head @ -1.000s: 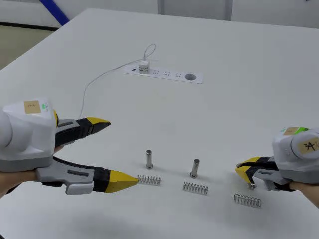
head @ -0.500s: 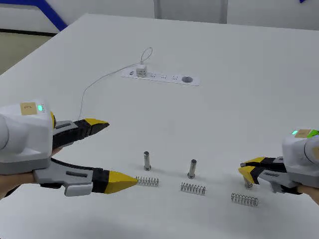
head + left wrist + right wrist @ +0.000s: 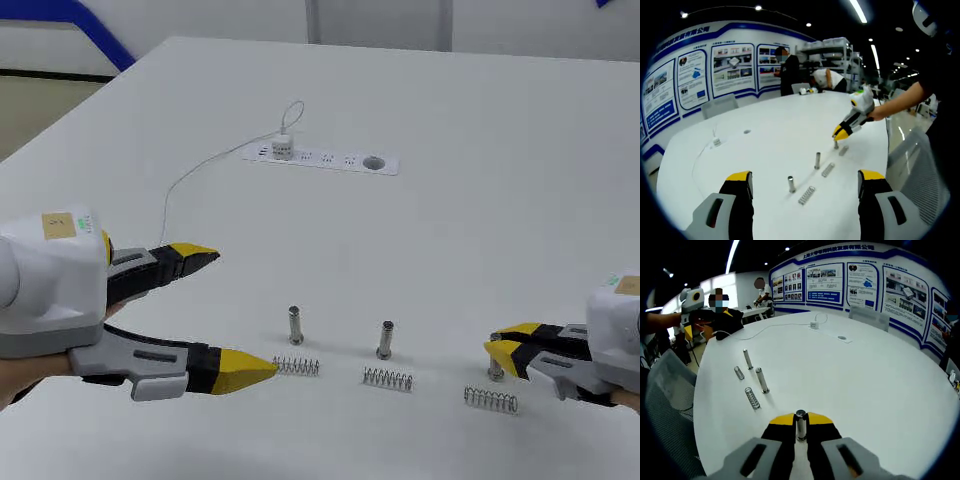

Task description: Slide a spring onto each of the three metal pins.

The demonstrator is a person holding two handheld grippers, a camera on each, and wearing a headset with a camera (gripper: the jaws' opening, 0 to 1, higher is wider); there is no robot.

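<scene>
Left tongs: the grey-and-black, yellow-tipped left tongs [image 3: 243, 312] are spread wide and hold nothing. They hang low over the near left part of the table, with the lower tip just beside the left spring.
Right tongs: the matching yellow-tipped right tongs [image 3: 497, 346] are closed around the right pin, one tip on each side of its shaft.
Right pin: the short, upright, silver metal right pin [image 3: 800, 424] stands between those tips with its round head showing above them. Its foot looks to be on the table, and it carries no spring.
Other pins: the silver metal left pin [image 3: 296, 323] and the middle pin [image 3: 386, 338] of the same kind stand upright and bare, well apart from each other.
Springs: the small steel coil left spring [image 3: 297, 366], the middle spring [image 3: 388, 379] and the right spring [image 3: 491, 401] lie flat. Each is just in front of its own pin and none is on one.
Table: the broad white table [image 3: 500, 200] carries everything.
Far side: a white power strip [image 3: 322, 158] lies well beyond the pins. A small white plug [image 3: 284, 150] sits in it, and a thin white cable [image 3: 190, 172] trails off to the left.
</scene>
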